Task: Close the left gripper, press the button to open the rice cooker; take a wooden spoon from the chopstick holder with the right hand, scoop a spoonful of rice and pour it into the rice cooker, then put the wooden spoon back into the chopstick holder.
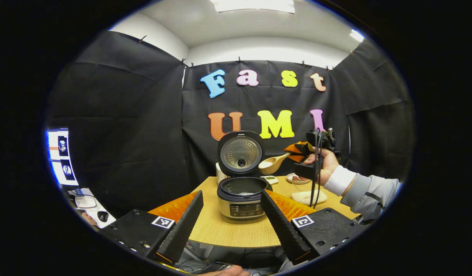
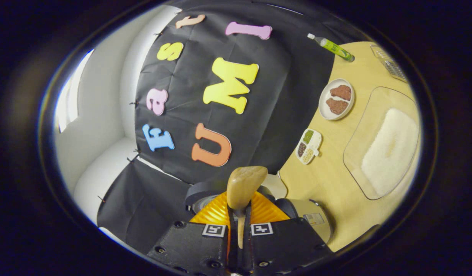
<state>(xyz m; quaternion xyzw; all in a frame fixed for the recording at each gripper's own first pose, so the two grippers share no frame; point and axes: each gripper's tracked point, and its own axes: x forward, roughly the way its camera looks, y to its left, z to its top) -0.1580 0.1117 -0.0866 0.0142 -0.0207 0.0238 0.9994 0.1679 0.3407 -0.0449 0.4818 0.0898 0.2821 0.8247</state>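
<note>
Logging my right tongs point(image 2: 239, 214) clamped on the wooden spoon point(image 2: 244, 184) handle, its bowl, holding white rice, raised beside the rice cooker's point(image 1: 241, 197) upright lid point(image 1: 240, 153). My left tongs point(image 1: 230, 214) gape wide, holding nothing, before the cooker on the counter point(image 1: 228, 230). Rice tray point(image 2: 385, 153), meat plate point(image 2: 336, 99) lie beyond.

A: Where does the left gripper view look from?
B: Off the table's point(image 1: 236, 234) near edge, level, facing the rice cooker point(image 1: 241, 199) at 6 o'clock, fairly near.
A: And the right gripper view?
B: Higher up and rolled sideways, looking across the table point(image 2: 335, 184) at 3 o'clock, the cooker point(image 2: 308, 218) close below. Both take in cooker and tabletop.
</note>
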